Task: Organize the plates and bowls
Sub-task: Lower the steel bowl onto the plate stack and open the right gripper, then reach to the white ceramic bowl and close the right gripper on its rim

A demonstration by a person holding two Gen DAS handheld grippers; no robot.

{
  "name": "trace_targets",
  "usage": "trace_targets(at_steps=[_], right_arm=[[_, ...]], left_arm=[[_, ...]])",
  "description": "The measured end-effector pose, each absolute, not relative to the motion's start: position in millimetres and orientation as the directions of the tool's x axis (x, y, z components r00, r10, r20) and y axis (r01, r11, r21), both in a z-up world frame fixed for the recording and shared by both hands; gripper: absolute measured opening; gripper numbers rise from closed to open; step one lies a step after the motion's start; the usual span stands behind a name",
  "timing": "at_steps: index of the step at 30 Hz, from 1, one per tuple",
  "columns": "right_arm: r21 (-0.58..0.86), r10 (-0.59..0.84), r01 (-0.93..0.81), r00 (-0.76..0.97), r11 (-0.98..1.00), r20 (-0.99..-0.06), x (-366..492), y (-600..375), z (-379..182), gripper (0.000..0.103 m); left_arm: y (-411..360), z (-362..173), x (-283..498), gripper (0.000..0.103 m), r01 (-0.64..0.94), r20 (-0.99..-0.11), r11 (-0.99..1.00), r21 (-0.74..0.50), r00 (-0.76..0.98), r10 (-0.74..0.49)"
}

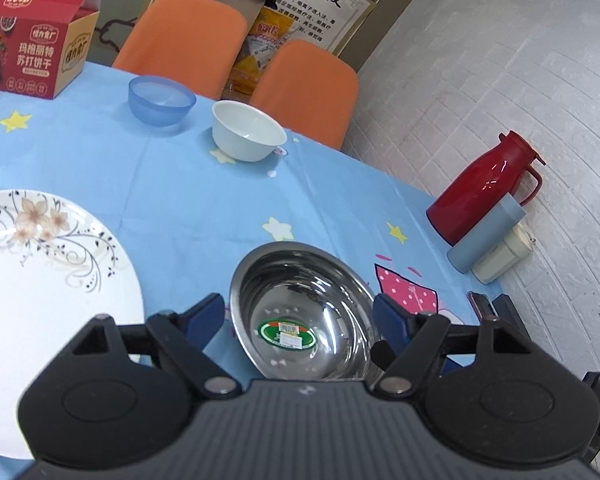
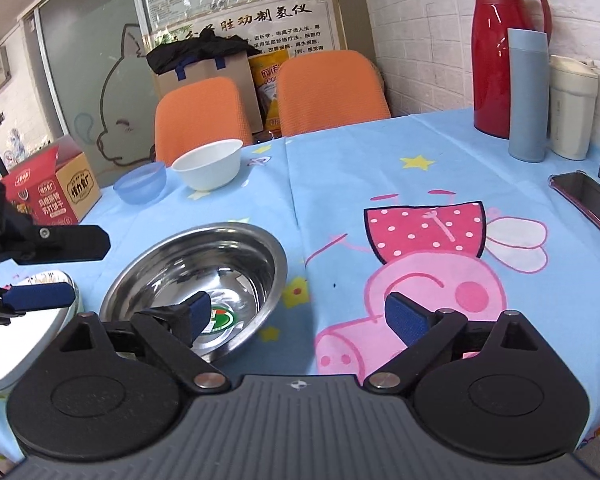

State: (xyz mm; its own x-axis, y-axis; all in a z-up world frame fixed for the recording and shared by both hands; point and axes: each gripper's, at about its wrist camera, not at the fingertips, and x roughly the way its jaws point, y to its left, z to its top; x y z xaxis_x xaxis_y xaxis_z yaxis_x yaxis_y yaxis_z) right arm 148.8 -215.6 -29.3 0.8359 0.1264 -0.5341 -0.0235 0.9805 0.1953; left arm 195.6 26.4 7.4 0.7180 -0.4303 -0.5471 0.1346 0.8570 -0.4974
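A table (image 2: 380, 152) under a blue cartoon tablecloth carries the crockery to be organised, with 2 orange chairs (image 1: 180, 36) pushed in along its far edge. Largest of the ware is a white floral plate (image 1: 40, 264), lying flat at the left of the near side, a likely base for any stack because it is the broadest piece.

Just beside it stands a steel bowl (image 1: 304, 312), upright and empty, a green sticker on its floor. The left gripper (image 1: 298, 312) is poised over the bowl with its fingers spread wide, 1 pad on either side of the rim; whether either pad touches the metal cannot be told. The stance suggests a grasp being lined up, not yet made.

The right gripper (image 2: 298, 314) also has its fingers apart and clasps nothing: its left pad hangs over the bowl's near rim, while its right pad sits above bare cloth, so it appears to be waiting rather than gripping.

Well apart from these, near the far edge, a white bowl (image 2: 208, 164) and a smaller blue bowl (image 2: 140, 184) sit next to each other, both upright and evidently still to be gathered. A red biscuit box (image 1: 28, 40) and a red thermos jug (image 2: 496, 52) stand at the margins, clear of the work.
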Motion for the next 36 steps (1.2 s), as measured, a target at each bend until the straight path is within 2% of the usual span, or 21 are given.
trace_targets(at_steps=[13,17,22,30,36], right_arm=[[0.1,0.137,-0.1,0.853,0.99,-0.504,213.8,-216.8,3.2,0.103],[0.051,0.14,-0.133,0.847,0.99,-0.513,249.8,-217.7,11.8,0.103],[0.022,0.175,-0.192,0.832,0.981,-0.527,298.2,-210.5,18.3,0.103],[0.039,0.277,-0.319,0.749,0.947,-0.601,395.1,-176.7,10.5,0.103],[-0.011,0.289,-0.392,0.697,0.92,-0.656,434.6,-151.4,-13.0,0.103]], left_arm=[[55.5,23.3,249.5,0.076,0.115,-0.562,0.887,-0.448,0.735,-0.379],[74.7,25.2,290.1,0.076,0.089,-0.545,0.867,-0.49,0.745,-0.384],[90.0,17.0,353.8,0.076,0.01,-0.569,0.843,-0.537,0.734,-0.371],[86.3,-14.3,442.2,0.075,-0.161,-0.576,0.697,-0.699,0.703,-0.416],[78.9,-30.4,473.2,0.075,-0.235,-0.618,0.691,-0.683,0.69,-0.376]])
